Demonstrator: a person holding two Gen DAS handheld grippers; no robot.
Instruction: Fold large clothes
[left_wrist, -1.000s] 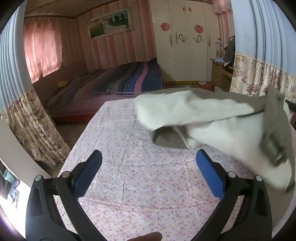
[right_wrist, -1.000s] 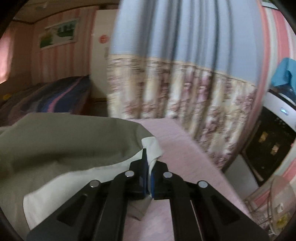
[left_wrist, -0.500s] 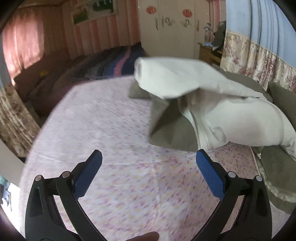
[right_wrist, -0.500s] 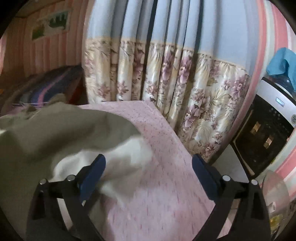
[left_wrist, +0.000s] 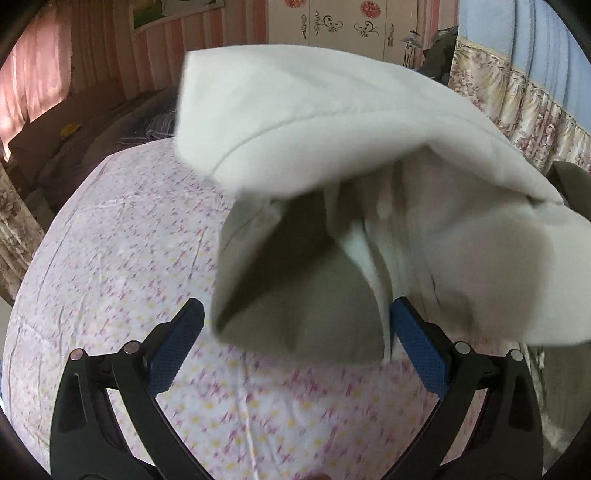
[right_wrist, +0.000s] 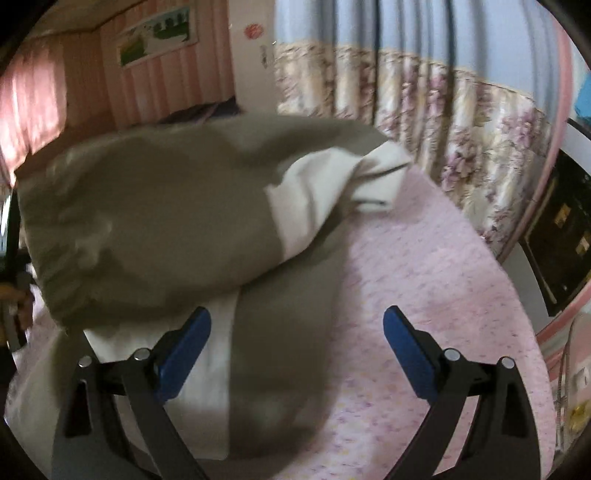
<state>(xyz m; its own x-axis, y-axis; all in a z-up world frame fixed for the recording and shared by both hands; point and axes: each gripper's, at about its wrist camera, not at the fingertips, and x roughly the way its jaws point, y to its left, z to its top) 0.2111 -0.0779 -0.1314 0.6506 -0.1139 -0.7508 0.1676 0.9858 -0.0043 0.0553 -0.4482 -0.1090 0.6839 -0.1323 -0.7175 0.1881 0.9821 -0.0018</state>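
Left wrist view: my left gripper (left_wrist: 293, 341) is spread wide and holds nothing. The garment (left_wrist: 369, 147), cream outside with olive-grey lining, fills the centre and right of the frame, its lower flap hanging between my fingers above the pink floral bed sheet (left_wrist: 110, 258).

Right wrist view: my right gripper (right_wrist: 297, 350) is likewise wide open and empty. The garment (right_wrist: 147, 206) lies heaped across the centre and left of the frame, a cream cuff-like end (right_wrist: 380, 177) at upper centre, touching the sheet (right_wrist: 424, 277).

The step in hand appears to be re-gripping between folds. The next move likely calls for closing each gripper on an edge; motion blur hides the seams.
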